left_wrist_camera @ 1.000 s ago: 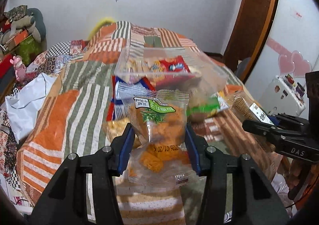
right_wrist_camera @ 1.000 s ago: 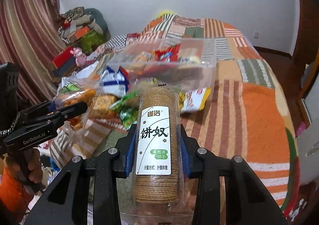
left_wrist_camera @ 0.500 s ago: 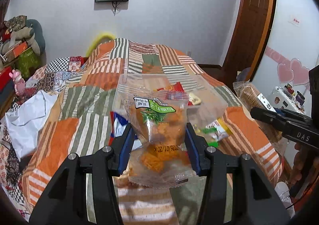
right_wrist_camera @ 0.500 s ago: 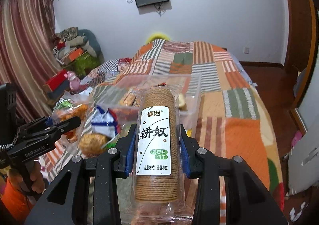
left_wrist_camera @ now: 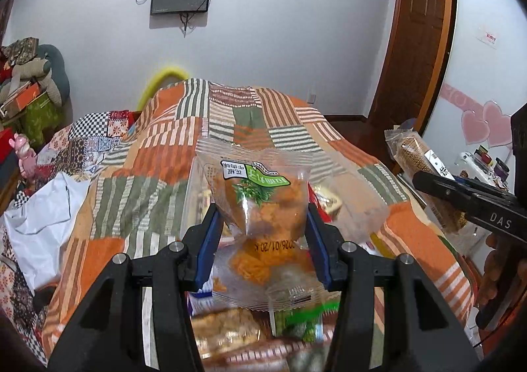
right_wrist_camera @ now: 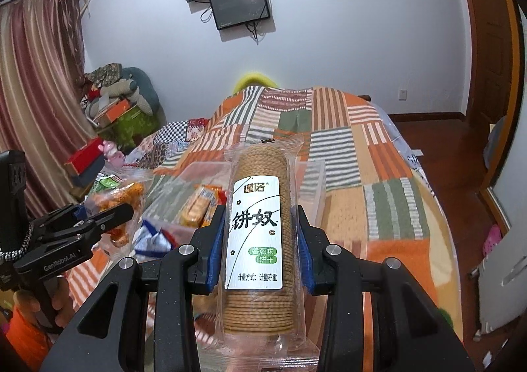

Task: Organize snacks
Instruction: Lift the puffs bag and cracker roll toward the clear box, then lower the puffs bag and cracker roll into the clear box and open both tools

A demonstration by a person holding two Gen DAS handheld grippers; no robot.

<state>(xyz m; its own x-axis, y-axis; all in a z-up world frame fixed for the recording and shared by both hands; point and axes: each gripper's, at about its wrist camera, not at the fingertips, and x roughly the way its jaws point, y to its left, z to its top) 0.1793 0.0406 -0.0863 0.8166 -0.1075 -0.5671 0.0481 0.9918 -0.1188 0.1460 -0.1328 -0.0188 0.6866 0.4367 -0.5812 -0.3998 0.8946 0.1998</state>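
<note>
Left gripper [left_wrist_camera: 262,237]: jaws narrowed onto an orange snack bag [left_wrist_camera: 263,207], blue pads [left_wrist_camera: 207,246] pressing its two sides about mid-height. Bag stands upright between the fingers, label end far, crimped bottom edge near, hanging just below the pad line. Top seam clears the fingertips and sticks up free.

Right gripper [right_wrist_camera: 258,243]: jaws clamped on a biscuit sleeve [right_wrist_camera: 258,227], pads at the middle of its length. Sleeve lies along the finger axis, white label up, far end well past the tips, near end reaching back between the finger bases.

Both packs are held in the air above the quilt [right_wrist_camera: 362,174]. A clear tray [right_wrist_camera: 313,181] sits on the quilt just beyond and below both loads; a yellow pack [right_wrist_camera: 197,207] lies in it. Its right wall shows to the right of the sleeve. In the left view the tray [left_wrist_camera: 355,204] shows behind the bag, rim partly hidden.

Loose packs [left_wrist_camera: 227,335] crowd the near edge of the quilt below the left jaws, blurred. A blue-white pack [right_wrist_camera: 153,238] lies near the tray's left side.

Open room: quilt is bare to the far side and to the right of the tray. Left side is tight: the two grippers sit near each other, each in the other's view.
</note>
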